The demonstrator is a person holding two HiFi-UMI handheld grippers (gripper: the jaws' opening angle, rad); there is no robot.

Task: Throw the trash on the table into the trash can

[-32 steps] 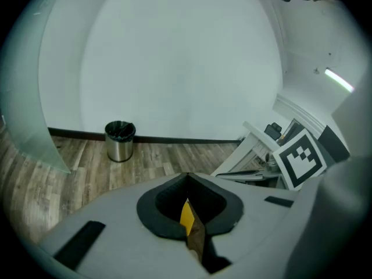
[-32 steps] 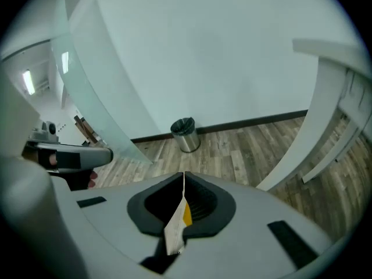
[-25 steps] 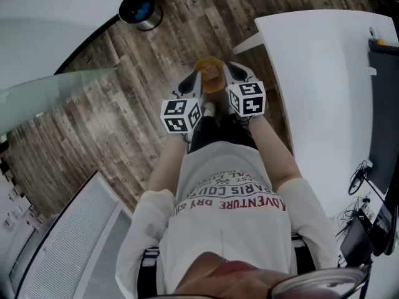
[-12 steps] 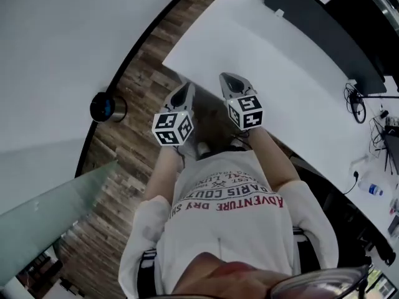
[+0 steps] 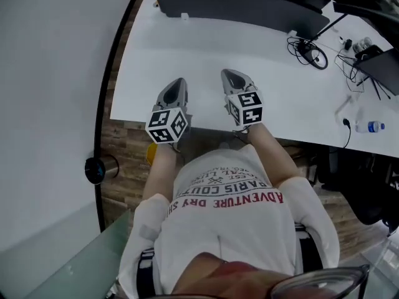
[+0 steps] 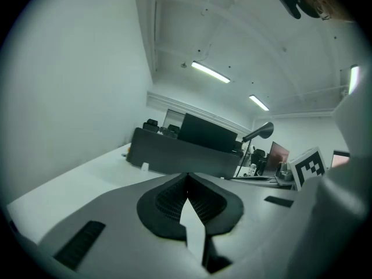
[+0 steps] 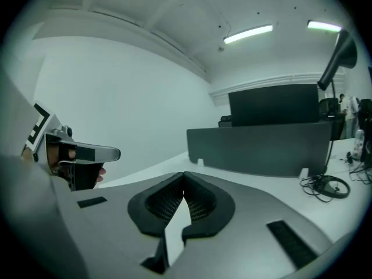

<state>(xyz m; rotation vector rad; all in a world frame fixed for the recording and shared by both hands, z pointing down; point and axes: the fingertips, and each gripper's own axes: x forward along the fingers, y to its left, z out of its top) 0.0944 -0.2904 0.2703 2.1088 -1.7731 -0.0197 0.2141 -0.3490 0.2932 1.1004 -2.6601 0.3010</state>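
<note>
Both grippers hover side by side over the near edge of the white table (image 5: pixel 149 73). My left gripper (image 5: pixel 176 87) is shut with nothing between its pads, as the left gripper view (image 6: pixel 186 178) shows. My right gripper (image 5: pixel 232 76) is also shut and empty (image 7: pixel 185 176). No trash shows on the stretch of table in front of them. A dark round can (image 5: pixel 100 169) stands on the wood floor by the curved wall at the left. A yellow-orange thing (image 5: pixel 151 152) on the floor is mostly hidden behind the left arm.
A long black partition (image 5: pixel 243 8) runs along the table's far side. Cables (image 5: pixel 308 48), a desk lamp arm (image 5: pixel 330 20) and a water bottle (image 5: pixel 369 127) lie at the right. A glass panel (image 5: pixel 56 260) stands at the lower left.
The view has swung from the wood floor to the table. Both grippers rose from around an orange thing on the floor to the table's near edge. The dark can now lies at the lower left.
</note>
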